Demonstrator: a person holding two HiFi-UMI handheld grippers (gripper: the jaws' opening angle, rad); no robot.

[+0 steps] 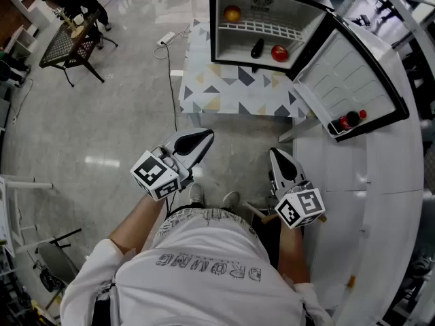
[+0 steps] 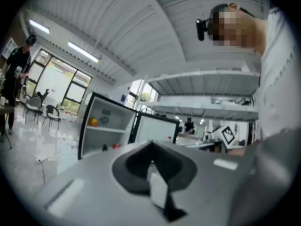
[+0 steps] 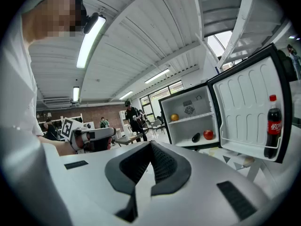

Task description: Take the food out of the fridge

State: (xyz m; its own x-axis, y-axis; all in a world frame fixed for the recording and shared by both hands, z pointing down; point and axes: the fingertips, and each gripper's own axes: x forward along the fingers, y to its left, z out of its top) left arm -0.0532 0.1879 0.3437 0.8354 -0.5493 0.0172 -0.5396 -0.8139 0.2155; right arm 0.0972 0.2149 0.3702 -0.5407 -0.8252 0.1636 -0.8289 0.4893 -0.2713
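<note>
The small fridge [image 1: 268, 19] stands open on a table with a triangle-patterned cloth [image 1: 231, 90]. An orange [image 1: 232, 13] lies on its upper shelf; a dark eggplant [image 1: 257, 48] and a red round fruit [image 1: 279, 53] lie below. A cola bottle [image 1: 349, 121] stands in the open door [image 1: 353, 80]. My left gripper [image 1: 207, 136] and right gripper [image 1: 275, 152] hang well short of the table, both shut and empty. The right gripper view shows its gripper [image 3: 151, 144] facing the orange [image 3: 174, 117], eggplant [image 3: 196, 137], red fruit [image 3: 208, 134] and bottle [image 3: 273, 124]. In the left gripper view its gripper [image 2: 151, 145] faces the fridge [image 2: 106, 126].
A white curved counter [image 1: 380, 202] runs along the right, just beside the open door. A cable with a power strip [image 1: 166, 39] lies on the floor left of the table. A dark mesh table [image 1: 68, 43] with people around it stands far left.
</note>
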